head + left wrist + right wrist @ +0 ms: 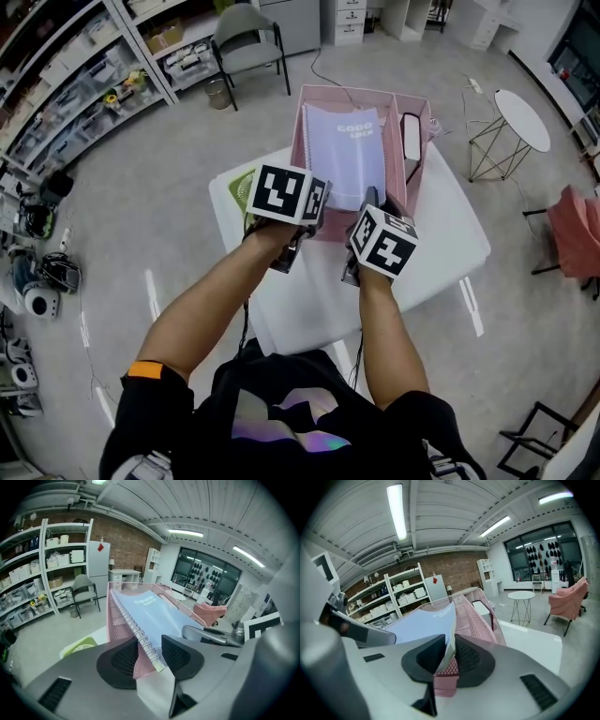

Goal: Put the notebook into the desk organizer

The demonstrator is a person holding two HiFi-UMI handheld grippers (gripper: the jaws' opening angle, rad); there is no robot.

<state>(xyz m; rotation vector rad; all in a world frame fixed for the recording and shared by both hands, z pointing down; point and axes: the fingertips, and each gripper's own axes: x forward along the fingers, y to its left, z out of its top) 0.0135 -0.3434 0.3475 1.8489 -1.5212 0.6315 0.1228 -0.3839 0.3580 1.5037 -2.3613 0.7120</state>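
Note:
A light blue spiral notebook [345, 155] lies slanted inside the pink mesh desk organizer [419, 155] on the white table. My left gripper [300, 221] is at the notebook's near left corner. In the left gripper view the jaws [149, 656] straddle the spiral binding [140, 632] and the pink mesh wall [119, 630], with gaps beside the pads, so it is open. My right gripper [373, 202] is at the near right corner. In the right gripper view it [450, 656] pinches the notebook's [422, 623] edge just above the organizer [476, 616] mesh.
A green item [239, 187] lies on the white table [441, 253] left of the organizer. A black object [411, 136] stands in the organizer's right compartment. A grey chair [248, 42], a round side table [522, 117] and shelves stand around on the floor.

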